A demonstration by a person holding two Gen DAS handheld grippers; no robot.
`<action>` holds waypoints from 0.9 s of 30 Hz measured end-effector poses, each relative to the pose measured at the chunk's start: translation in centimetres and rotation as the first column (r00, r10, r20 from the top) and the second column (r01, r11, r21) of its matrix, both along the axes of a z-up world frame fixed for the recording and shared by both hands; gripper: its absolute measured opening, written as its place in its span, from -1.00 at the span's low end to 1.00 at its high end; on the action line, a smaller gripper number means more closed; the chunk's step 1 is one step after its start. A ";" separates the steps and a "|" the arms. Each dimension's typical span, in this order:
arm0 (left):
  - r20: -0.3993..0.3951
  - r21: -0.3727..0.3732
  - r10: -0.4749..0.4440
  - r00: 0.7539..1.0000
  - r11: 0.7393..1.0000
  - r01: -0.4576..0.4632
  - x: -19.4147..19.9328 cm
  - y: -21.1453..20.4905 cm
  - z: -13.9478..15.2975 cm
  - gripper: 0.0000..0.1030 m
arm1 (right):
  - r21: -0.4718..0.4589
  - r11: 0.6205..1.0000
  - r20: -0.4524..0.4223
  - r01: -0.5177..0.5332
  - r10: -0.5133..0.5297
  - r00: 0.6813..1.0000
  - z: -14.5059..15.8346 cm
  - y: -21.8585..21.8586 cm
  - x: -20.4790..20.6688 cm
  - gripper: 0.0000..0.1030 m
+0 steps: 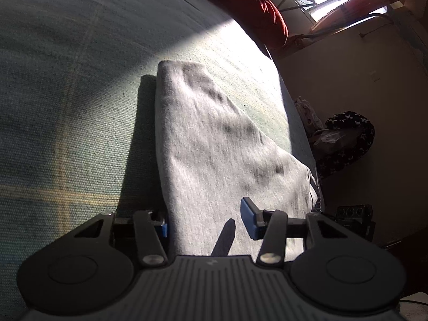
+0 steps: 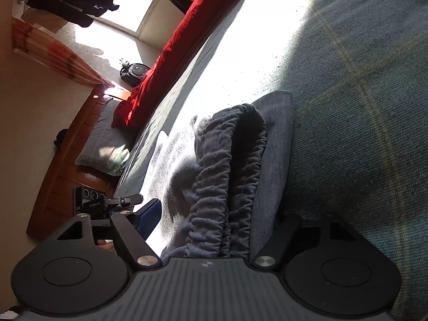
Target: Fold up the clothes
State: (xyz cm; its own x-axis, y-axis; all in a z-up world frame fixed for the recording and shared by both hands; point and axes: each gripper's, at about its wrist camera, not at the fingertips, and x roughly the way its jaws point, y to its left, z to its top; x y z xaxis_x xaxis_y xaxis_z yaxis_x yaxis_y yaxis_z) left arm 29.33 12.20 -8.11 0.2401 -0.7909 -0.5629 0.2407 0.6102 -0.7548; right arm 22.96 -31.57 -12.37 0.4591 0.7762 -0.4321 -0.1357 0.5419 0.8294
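Note:
A folded grey garment point(image 1: 214, 144) lies on the green-grey checked bed sheet point(image 1: 67, 107), half in sunlight. In the left wrist view my left gripper point(image 1: 206, 224) straddles its near edge. One blue pad sits tucked at the fold's left side. The other fingertip point(image 1: 248, 219) hovers over the cloth and casts a shadow on it, so the jaws stand open. In the right wrist view my right gripper point(image 2: 214, 222) straddles the gathered elastic waistband point(image 2: 227, 176). Its left pad point(image 2: 148, 218) is just clear of the cloth; the right finger is hidden beneath the fabric. The jaws are open.
A red blanket point(image 2: 171, 61) lies along the far side of the bed, with a checked pillow point(image 2: 104, 144) by the wooden headboard point(image 2: 67, 165). A dark bag point(image 2: 133, 73) stands on the floor near the window. A star-patterned cloth point(image 1: 347, 139) lies beside the bed.

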 end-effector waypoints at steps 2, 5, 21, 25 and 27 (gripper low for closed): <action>-0.002 0.009 0.024 1.000 1.000 -0.024 -0.2 0.2 -0.2 -0.35 | -0.001 1.000 -0.014 0.023 -0.023 1.000 -0.5 -0.5 -0.1 -0.10; 0.011 0.035 0.051 0.999 0.998 -0.051 -0.7 0.1 -0.2 -0.45 | 0.005 0.999 -0.012 0.033 -0.033 0.999 -0.9 -0.6 -0.2 -0.16; 0.220 0.159 0.042 0.975 0.984 -0.079 -4.4 -2.5 5.5 -0.84 | -0.365 0.931 0.148 -0.003 0.061 0.987 5.5 3.4 -1.5 -0.28; 0.285 0.164 0.041 0.958 0.982 -0.091 -5.9 -2.6 7.5 -0.89 | -0.404 0.915 0.191 -0.012 0.097 0.977 7.3 4.3 -1.3 -0.29; 0.305 0.167 0.047 0.951 0.981 -0.102 -6.7 -2.4 8.2 -0.90 | -0.419 0.908 0.211 -0.017 0.116 0.970 8.2 4.8 -1.1 -0.30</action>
State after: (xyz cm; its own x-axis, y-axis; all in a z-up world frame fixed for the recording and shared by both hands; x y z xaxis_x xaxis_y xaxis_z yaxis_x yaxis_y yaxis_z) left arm 22.63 9.83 0.08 0.4729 -0.6574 -0.5867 0.3868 0.7531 -0.5321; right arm 21.82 -26.77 -4.14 0.5360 0.5836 -0.6100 -0.3406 0.8107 0.4763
